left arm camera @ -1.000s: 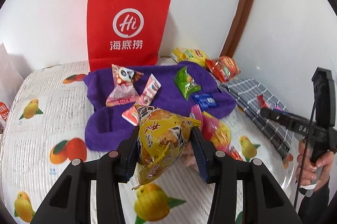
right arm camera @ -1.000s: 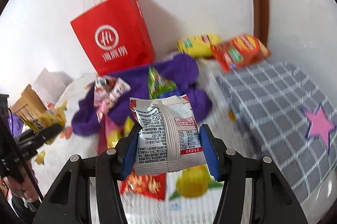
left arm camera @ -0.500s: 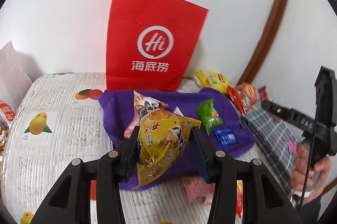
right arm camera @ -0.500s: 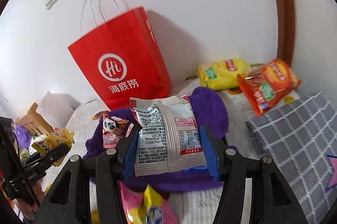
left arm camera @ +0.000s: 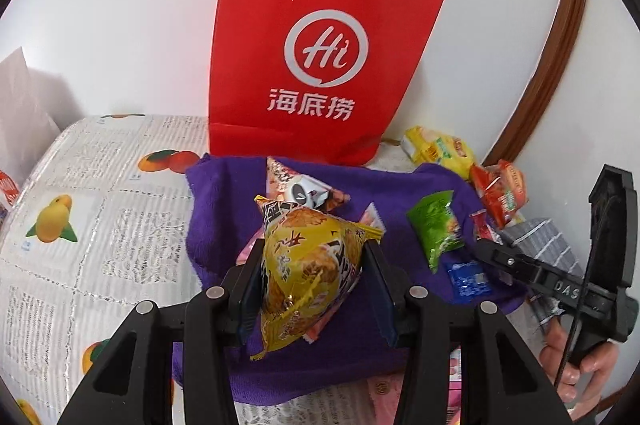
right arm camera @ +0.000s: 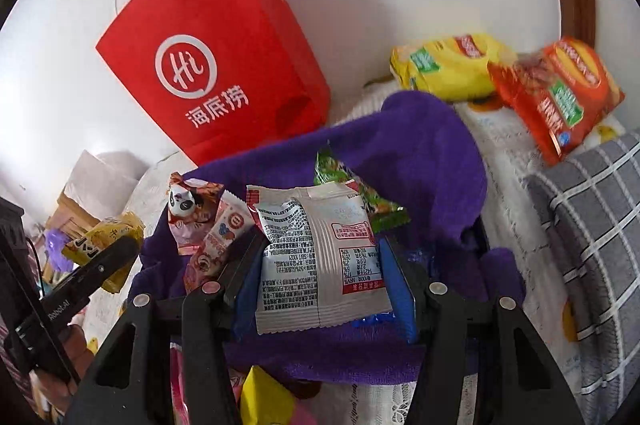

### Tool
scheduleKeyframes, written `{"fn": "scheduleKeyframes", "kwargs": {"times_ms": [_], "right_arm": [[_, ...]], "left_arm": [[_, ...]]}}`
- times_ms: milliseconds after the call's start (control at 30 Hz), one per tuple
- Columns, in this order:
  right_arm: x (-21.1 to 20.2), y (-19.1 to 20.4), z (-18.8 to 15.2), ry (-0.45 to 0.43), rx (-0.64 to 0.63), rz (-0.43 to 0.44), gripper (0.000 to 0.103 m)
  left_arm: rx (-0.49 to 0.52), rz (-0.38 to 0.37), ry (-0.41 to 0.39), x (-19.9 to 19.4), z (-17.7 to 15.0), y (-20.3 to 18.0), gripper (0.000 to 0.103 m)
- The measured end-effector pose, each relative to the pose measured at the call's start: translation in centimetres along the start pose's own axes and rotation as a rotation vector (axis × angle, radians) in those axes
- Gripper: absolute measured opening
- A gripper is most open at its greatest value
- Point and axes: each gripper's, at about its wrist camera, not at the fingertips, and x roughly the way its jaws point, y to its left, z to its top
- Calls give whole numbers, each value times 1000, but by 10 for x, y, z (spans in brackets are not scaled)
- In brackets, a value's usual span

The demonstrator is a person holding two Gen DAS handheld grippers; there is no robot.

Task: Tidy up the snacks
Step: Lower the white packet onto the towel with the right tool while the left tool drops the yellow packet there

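My left gripper is shut on a yellow triangular snack pouch, held above the purple towel. My right gripper is shut on a silver-white snack packet with its printed back facing me, also over the purple towel. On the towel lie a panda-print pouch, a green packet, a small blue packet and a pink wrapper. The right gripper's body shows at the right edge of the left wrist view, with a hand below it.
A red paper bag stands against the white wall behind the towel. Yellow and orange chip bags lie at the back right. A grey checked cloth covers the right side. The fruit-print tablecloth spreads to the left.
Both grippers have moved forward and lower toward the purple towel and red bag, each keeping its packet. The bag and towel now look larger and closer.
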Motion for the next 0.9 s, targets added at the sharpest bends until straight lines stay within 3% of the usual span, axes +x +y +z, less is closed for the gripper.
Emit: {"fn": "scheduleKeyframes", "kwargs": {"times_ms": [200, 467, 900], "right_arm": [[16, 0, -7, 58, 15, 29, 56], [13, 18, -10, 55, -42, 31, 56], [28, 24, -13, 83, -87, -51, 56]], "left_arm": [[-38, -11, -13, 4, -3, 8, 44], [-26, 1, -5, 10, -7, 7, 45], [-76, -32, -1, 15, -9, 10, 45]]}}
